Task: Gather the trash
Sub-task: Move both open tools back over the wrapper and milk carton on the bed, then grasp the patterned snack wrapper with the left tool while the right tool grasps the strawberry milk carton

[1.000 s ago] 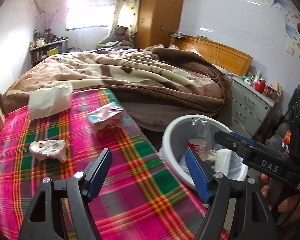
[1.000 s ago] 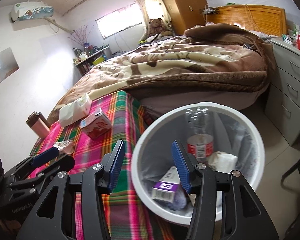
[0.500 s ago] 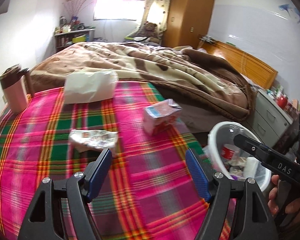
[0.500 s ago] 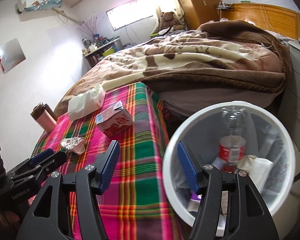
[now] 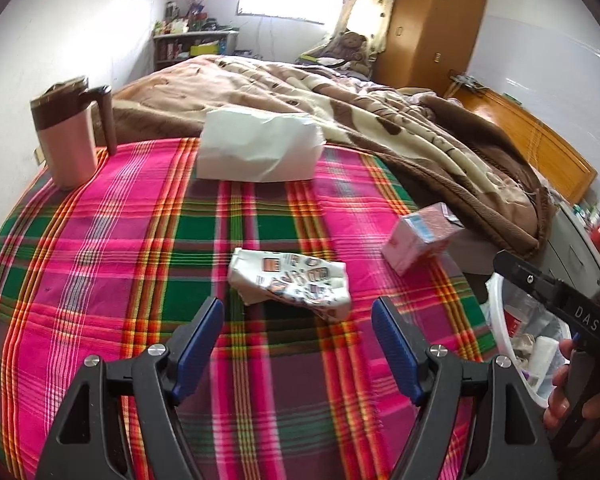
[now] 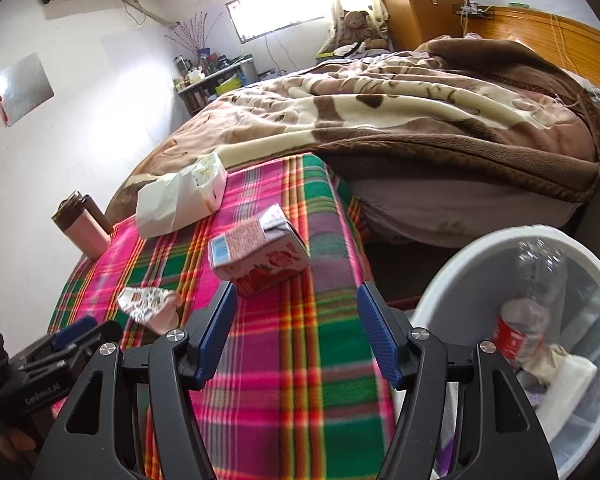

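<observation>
Holding bottle (image 6: 520, 332), box, tissue: bin (image 6: 460, 252) | left tongs (image 5: 298, 334), right tongs (image 6: 296, 332) agape, empty

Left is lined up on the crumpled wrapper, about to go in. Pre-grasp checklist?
1. Left gripper open and empty: ok.
2. Crumpled wrapper ahead between the fingers, not yet enclosed: ok.
3. Wrapper apart from the milk carton: ok.
4. Right gripper open, empty, clear of the wrapper: ok.
5. Trash bin beside the table, mouth open: ok.
6. Room left in the bin: cannot tell.
</observation>
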`<action>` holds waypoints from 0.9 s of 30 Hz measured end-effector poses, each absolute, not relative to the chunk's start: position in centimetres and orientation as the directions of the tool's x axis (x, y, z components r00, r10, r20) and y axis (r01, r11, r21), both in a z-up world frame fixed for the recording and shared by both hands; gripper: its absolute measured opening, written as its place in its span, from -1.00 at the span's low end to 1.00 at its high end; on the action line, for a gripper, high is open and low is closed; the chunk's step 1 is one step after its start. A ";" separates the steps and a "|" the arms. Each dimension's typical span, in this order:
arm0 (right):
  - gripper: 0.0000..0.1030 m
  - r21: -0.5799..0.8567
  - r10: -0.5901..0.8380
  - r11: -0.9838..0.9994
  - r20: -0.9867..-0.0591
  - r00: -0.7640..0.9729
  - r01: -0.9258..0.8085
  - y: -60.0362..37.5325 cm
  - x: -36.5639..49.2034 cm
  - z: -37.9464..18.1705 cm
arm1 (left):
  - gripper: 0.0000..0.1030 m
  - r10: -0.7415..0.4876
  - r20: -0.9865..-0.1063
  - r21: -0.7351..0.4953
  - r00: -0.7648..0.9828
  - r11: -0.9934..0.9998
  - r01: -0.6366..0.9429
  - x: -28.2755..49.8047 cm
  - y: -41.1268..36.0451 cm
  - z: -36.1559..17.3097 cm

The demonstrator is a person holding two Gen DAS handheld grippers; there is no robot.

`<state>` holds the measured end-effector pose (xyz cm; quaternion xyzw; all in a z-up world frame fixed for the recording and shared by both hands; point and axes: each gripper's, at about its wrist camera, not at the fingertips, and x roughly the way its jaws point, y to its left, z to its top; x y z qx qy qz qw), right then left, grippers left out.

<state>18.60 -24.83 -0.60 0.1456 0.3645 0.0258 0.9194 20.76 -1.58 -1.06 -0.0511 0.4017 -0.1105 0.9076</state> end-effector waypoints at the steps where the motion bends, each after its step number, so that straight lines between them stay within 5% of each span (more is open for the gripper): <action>1: 0.26 0.285 0.156 0.957 -0.664 0.732 0.055 -24.7 19.0 -0.6 | 0.52 -0.244 -0.720 -0.191 0.649 0.970 0.152 21.1 -1.4 -1.2; 27: 0.46 0.304 0.129 0.941 -0.731 0.670 0.151 -23.7 25.9 -2.1 | 0.62 -0.279 -0.784 -0.299 0.555 0.953 0.056 26.7 -1.5 -4.7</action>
